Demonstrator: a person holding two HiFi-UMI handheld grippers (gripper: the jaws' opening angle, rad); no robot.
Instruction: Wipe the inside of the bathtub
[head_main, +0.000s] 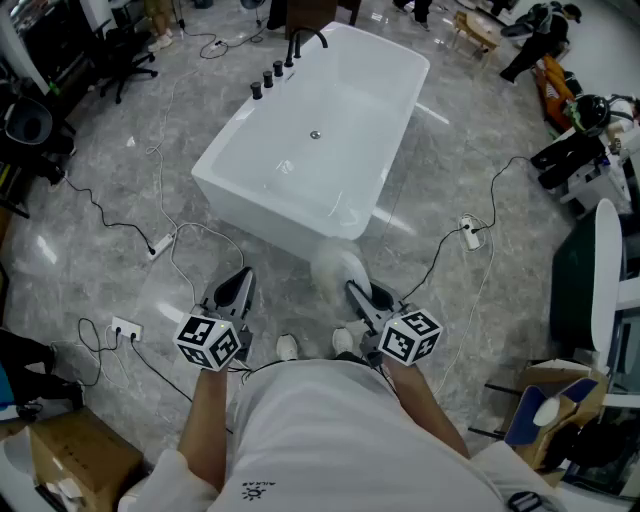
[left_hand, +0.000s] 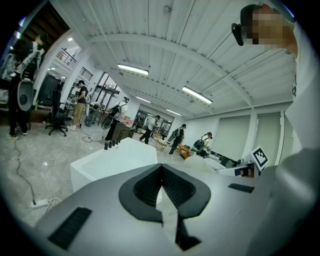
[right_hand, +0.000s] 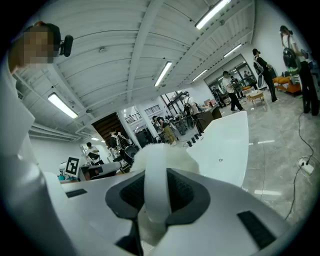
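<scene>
white fluff makes up the wiping pad, which hangs in the right tongs just short of the near end of the bathtub, not yet over its rim. it looks light and soft, likely to squash and drag on a wall, so the firmer white band that the right tongs are clamped on seems the sound place to hold. the left tongs are pressed together on nothing, also at the bathtub's near end. the bathtub's inside is glossy and probably slick, with a drain in its bottom and dark taps at its far end. grey marbled floor surrounds the bathtub, with cables trailing to its left.
</scene>
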